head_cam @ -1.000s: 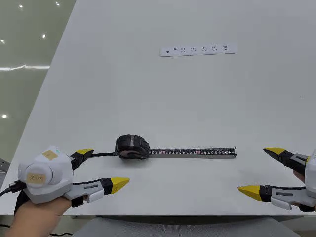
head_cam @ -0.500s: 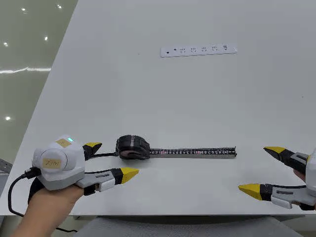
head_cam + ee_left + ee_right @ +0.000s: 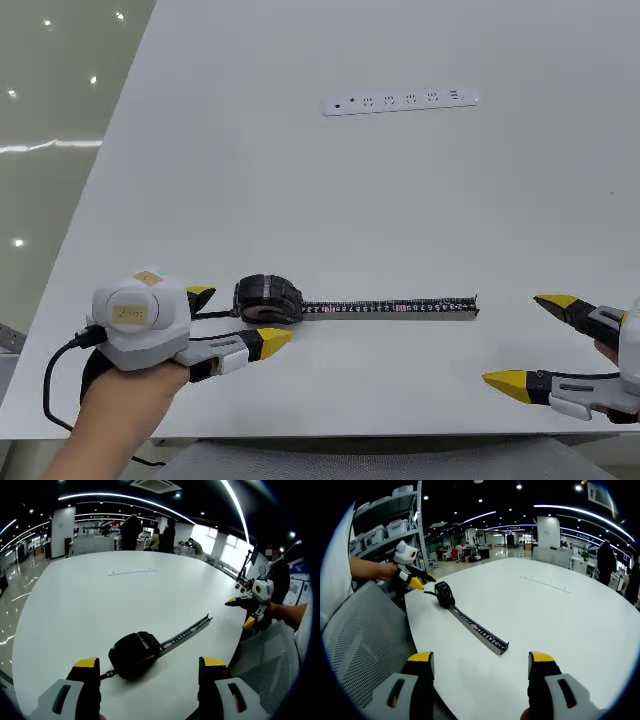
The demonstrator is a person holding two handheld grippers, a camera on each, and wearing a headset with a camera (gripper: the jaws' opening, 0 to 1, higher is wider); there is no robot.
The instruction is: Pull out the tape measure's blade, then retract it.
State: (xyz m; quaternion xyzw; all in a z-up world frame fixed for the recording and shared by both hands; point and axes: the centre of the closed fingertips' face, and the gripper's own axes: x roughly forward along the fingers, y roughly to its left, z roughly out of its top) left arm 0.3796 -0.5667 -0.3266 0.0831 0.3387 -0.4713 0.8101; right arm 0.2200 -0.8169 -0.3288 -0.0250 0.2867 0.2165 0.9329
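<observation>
Two grippers, both w/ jaws spread, nothing held. Left gripper [image 3: 238, 315] sits lower left of head view, its tips either side of the tape measure case [image 3: 267, 298]: one tip just left of case, other just below it. No contact that I can make out. In left gripper view the case lies close ahead, btwn the two yellow tips. Right gripper [image 3: 530, 341] is at lower right, well apart from the blade's end hook [image 3: 475, 305].

Blade [image 3: 390, 307] is already out, lying flat on the white table [image 3: 300, 180], running from case toward right of frame. Power strip [image 3: 400, 100] up top, far from the work. So pull-out looks done; retract is prob. the step in hand.

Risks, as I judge them:
- Table is smooth, case rounded. If jaws close off-centre, case may skid or spin out instead of seating.
- Lock state not readable. If blade is freed w/ nothing steadying the far end, it could whip back, hook slapping the case or jaws.
- Lifting or twisting the case while blade lies extended could kink the blade.
- Short strap [image 3: 215, 313] at case's left could get pinched instead of the body.
</observation>
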